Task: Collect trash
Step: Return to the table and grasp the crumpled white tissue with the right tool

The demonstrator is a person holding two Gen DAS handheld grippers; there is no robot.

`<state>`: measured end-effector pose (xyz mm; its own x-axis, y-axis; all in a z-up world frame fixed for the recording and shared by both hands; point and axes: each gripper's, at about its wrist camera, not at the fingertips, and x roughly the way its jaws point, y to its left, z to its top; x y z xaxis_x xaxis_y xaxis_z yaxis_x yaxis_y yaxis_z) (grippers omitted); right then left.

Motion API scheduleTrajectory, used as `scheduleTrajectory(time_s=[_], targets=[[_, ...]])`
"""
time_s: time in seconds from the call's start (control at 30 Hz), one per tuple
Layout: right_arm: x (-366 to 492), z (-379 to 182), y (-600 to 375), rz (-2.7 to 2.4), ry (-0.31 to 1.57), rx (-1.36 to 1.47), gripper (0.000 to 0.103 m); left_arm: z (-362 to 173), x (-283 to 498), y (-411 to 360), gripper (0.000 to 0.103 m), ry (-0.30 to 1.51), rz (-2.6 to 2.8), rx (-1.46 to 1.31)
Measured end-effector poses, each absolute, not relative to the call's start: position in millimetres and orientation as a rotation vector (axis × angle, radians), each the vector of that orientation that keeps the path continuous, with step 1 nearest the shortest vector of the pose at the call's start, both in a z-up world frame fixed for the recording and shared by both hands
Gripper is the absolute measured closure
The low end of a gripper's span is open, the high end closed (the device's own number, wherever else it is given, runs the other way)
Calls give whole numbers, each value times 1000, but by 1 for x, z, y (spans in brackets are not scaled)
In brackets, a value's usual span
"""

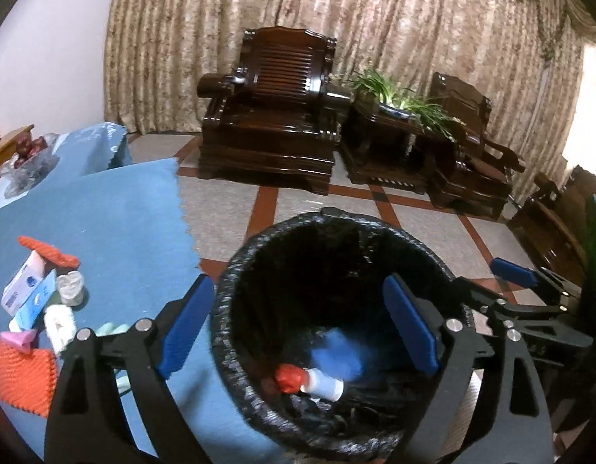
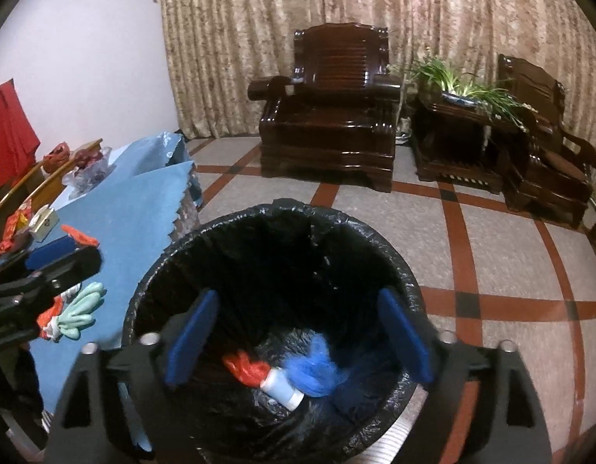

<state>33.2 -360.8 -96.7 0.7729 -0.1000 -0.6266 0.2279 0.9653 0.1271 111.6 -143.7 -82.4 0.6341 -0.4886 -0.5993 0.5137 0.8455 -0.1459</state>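
Note:
A bin lined with a black bag (image 1: 236,290) (image 2: 143,294) stands on the floor beside the blue-clothed table (image 1: 123,232) (image 2: 143,208). Inside lie a red wad (image 1: 288,378) (image 2: 245,367), a white bottle (image 1: 323,384) (image 2: 282,388) and a blue wad (image 1: 336,355) (image 2: 313,367). My left gripper (image 1: 298,332) is open and empty over the bin. My right gripper (image 2: 298,340) is open and empty over the bin; it also shows at right in the left wrist view (image 1: 514,270). On the table lie an orange foam net (image 1: 21,377), small boxes (image 1: 27,290), a clear cup (image 1: 70,288) and a mint glove (image 2: 81,309).
Dark wooden armchairs (image 1: 267,108) (image 2: 328,112) and a side table with a plant (image 1: 390,116) (image 2: 464,92) stand at the curtain. Tiled floor (image 2: 510,255) lies between. Bagged fruit (image 1: 27,158) sits at the table's far end. A snack packet (image 2: 15,228) and box (image 2: 44,224) lie at left.

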Motion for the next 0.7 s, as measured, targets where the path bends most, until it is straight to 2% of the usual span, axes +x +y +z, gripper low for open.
scheduleTrajectory(time_s=[0.07, 0.7], targets=[[34, -95, -355, -167, 656, 197, 6, -81, 109, -130, 12, 657, -532, 44], [106, -84, -207, 191, 610, 114, 6, -87, 98, 70, 11, 641, -38, -40]])
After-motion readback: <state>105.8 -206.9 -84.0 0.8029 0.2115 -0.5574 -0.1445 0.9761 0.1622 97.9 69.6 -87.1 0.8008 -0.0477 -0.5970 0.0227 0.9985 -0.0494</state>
